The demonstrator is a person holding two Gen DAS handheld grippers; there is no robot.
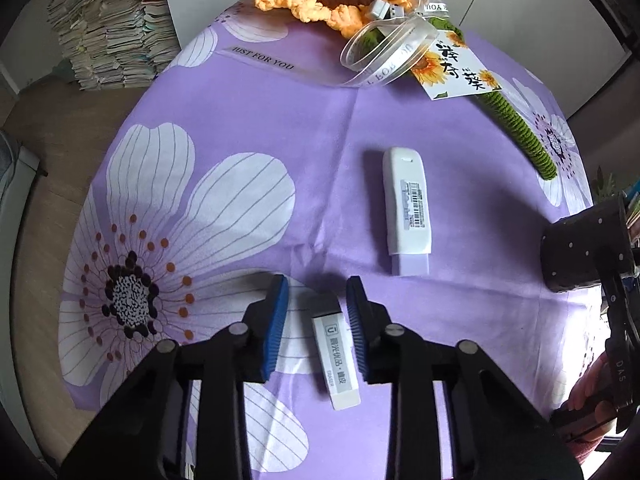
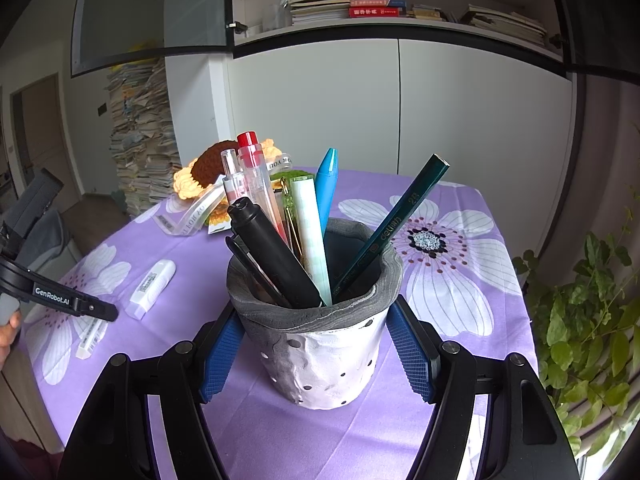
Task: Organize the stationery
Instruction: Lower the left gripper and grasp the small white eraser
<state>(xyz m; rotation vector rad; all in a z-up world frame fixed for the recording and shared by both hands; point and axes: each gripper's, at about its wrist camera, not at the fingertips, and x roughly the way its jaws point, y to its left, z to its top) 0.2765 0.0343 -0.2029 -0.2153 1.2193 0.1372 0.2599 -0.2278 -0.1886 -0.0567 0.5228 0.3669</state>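
Purple flowered tablecloth [image 1: 280,120] covers table. R gripper [image 2: 316,344] clamped on pen cup [image 2: 320,344], pens inside. White corrector [image 1: 406,208] at 1 o'clock of L gripper [image 1: 316,320]. L jaws narrow, straddling eraser [image 1: 336,360], pads not touching it.

Soft, even daylight lit both views, bright enough that colours read cleanly. Shadows on the purple cloth [image 1: 248,112] were faint and diffuse, darkest under the left hand-held gripper [image 1: 318,328]. The white cupboard doors [image 2: 400,108] looked mildly washed out. Fisheye distortion bent the shelves [image 2: 392,28] and bench edges, and black vignetting filled the corners. Focus stayed sharp centrally, softening slightly toward the rims
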